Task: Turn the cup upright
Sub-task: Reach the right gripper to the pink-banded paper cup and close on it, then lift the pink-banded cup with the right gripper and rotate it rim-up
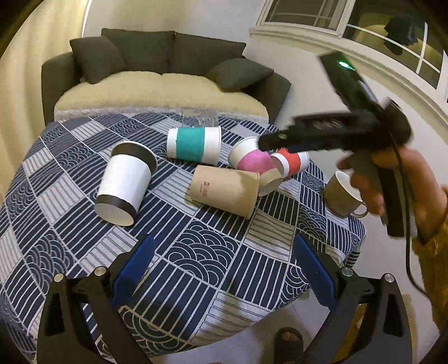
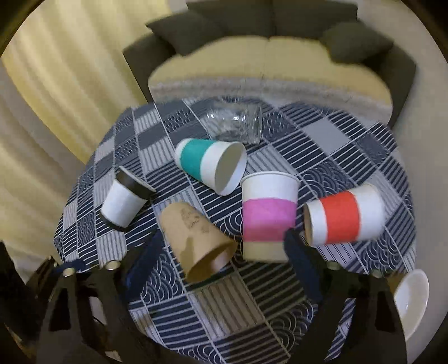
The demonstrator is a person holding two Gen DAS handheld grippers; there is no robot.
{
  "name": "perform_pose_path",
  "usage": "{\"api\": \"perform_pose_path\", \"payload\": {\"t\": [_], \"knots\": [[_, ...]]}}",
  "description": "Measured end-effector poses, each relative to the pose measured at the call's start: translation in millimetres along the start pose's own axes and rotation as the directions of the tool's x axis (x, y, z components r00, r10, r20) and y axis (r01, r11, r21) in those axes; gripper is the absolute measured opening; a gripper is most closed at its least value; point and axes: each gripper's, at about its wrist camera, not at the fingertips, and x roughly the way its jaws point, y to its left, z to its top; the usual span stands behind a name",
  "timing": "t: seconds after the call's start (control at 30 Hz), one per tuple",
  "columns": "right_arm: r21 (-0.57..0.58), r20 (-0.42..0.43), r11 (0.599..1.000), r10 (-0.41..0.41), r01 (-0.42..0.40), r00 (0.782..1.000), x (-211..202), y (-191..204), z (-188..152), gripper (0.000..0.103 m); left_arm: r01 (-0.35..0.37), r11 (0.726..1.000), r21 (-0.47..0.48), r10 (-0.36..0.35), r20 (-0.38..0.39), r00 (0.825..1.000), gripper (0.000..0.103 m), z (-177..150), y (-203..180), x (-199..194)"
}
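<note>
Several paper cups lie on their sides on the patterned tablecloth (image 1: 212, 252): a white cup with black bands (image 1: 126, 183), a teal-banded cup (image 1: 193, 144), a plain brown cup (image 1: 225, 193), a pink-banded cup (image 1: 252, 161) and a red-banded cup (image 1: 291, 162). In the right wrist view the pink-banded cup (image 2: 268, 215) looks upright or tilted; the brown cup (image 2: 196, 240) lies between the fingers. My left gripper (image 1: 224, 268) is open and empty above the table's near part. My right gripper (image 2: 221, 268) is open and hovers over the cups; it also shows in the left wrist view (image 1: 268, 141).
A clear glass (image 2: 235, 123) lies at the table's far side. A brown mug (image 1: 344, 196) stands upright at the right edge. A dark sofa (image 1: 165, 72) with cushions stands behind the table. A window (image 1: 364, 25) is on the right wall.
</note>
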Motion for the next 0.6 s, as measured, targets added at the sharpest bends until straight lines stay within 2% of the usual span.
{"api": "perform_pose_path", "payload": {"t": [0.03,0.3,0.37,0.6], "knots": [[0.002,-0.021,1.0,-0.021,0.021,1.0,6.2,-2.9,6.8,0.075,0.007,1.0,0.0,-0.007,-0.004,1.0,0.096,-0.7,1.0,2.7],[0.031,-0.143,0.992,-0.114,0.119,0.983,36.0,-22.3,30.6,0.075,0.07,0.995,-0.07,-0.072,-0.016,0.997,0.096,-8.3,21.0,14.5],[0.013,-0.176,0.992,-0.121,0.125,0.977,43.1,-21.3,33.4,0.075,0.077,0.995,-0.059,-0.078,-0.022,0.997,0.096,-8.1,20.3,15.7],[-0.085,-0.242,0.974,-0.223,0.209,0.944,65.9,-9.5,37.6,0.075,0.101,0.992,-0.079,-0.103,-0.022,0.994,0.096,-5.5,23.6,18.8]]}}
